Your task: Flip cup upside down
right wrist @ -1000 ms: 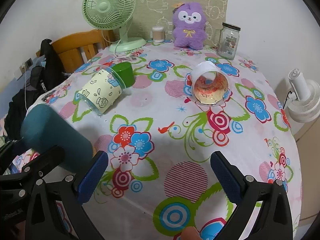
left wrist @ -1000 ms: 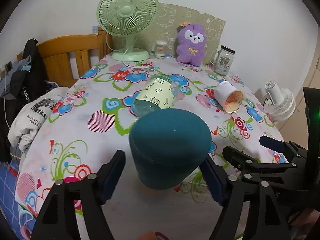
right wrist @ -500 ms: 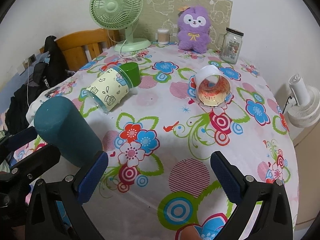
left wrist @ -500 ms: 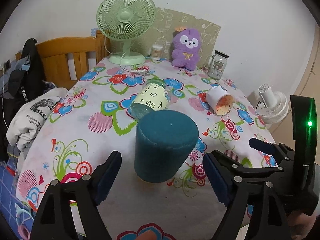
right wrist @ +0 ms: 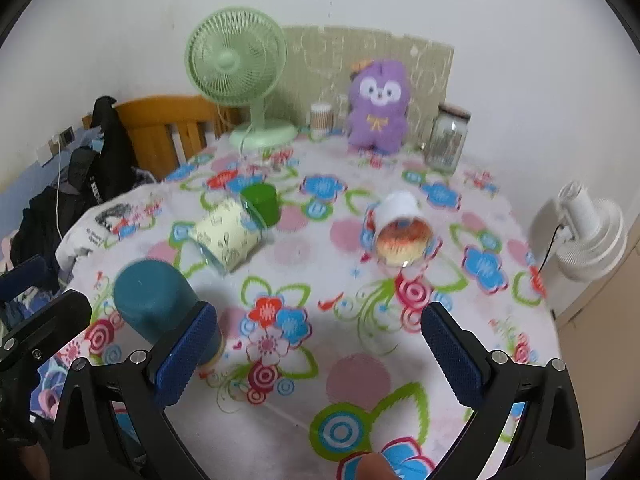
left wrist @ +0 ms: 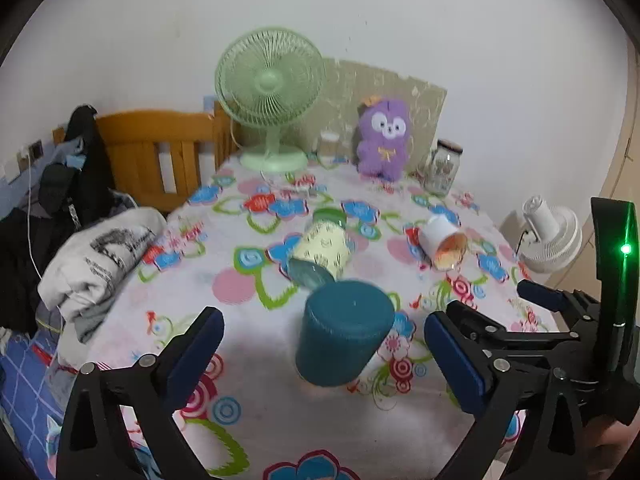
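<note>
A teal cup [left wrist: 344, 332] stands upside down on the flowered tablecloth [left wrist: 240, 288], its flat base up. My left gripper [left wrist: 324, 354] is open, its blue pads apart on both sides of the cup and pulled back from it. The cup also shows in the right wrist view [right wrist: 160, 300], at the left. My right gripper [right wrist: 320, 354] is open and empty over the cloth. A yellow bottle with a green cap [left wrist: 322, 246] and a white cup [left wrist: 442, 240] lie on their sides beyond.
At the back stand a green fan [left wrist: 270, 96], a purple plush [left wrist: 382, 140], a glass jar [left wrist: 442, 166] and a small pot [right wrist: 321, 116]. A wooden chair with clothes [left wrist: 100, 184] is left. A white fan [left wrist: 550, 236] is off the table's right edge.
My left gripper has let go of the teal cup and drawn back and up from it. Both cameras have pulled away from the table. The cup stays inverted.
</note>
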`<state>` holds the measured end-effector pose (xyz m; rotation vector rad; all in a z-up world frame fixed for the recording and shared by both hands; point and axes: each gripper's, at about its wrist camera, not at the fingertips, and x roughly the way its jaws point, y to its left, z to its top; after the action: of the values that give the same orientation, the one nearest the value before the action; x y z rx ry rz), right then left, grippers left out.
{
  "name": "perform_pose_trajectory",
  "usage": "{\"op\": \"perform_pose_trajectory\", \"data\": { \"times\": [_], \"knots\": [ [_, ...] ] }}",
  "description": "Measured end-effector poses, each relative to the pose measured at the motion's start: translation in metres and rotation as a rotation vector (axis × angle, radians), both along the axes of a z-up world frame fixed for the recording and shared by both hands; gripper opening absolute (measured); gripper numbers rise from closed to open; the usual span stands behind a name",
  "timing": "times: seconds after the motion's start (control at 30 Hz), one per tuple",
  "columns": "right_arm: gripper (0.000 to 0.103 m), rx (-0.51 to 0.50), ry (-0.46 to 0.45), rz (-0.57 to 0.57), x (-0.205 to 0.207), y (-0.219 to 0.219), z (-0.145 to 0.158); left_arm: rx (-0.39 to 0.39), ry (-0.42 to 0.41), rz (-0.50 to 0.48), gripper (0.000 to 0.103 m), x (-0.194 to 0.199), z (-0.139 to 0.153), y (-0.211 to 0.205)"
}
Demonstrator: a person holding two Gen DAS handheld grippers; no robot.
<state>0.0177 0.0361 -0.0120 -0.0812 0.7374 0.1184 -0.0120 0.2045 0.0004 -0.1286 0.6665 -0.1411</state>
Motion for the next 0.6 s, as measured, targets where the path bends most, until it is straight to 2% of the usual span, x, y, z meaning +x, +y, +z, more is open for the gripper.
{"op": "perform_pose_trajectory", "data": {
  "times": [0.33,0.43,0.6],
  "knots": [
    [0.103,-0.027,-0.093,0.038,-0.012,0.015,0.037,-0.008,-0.087,0.038,0.103,-0.013,0.031,0.017],
    [0.103,-0.053,-0.146,0.053,-0.011,0.023,0.055,-0.013,-0.121,0.049,0.103,-0.015,0.041,0.024],
    [0.103,-0.016,-0.252,0.046,-0.014,0.025,0.089,-0.002,-0.194,0.082,0.103,-0.018,0.063,0.033]
  ]
}}
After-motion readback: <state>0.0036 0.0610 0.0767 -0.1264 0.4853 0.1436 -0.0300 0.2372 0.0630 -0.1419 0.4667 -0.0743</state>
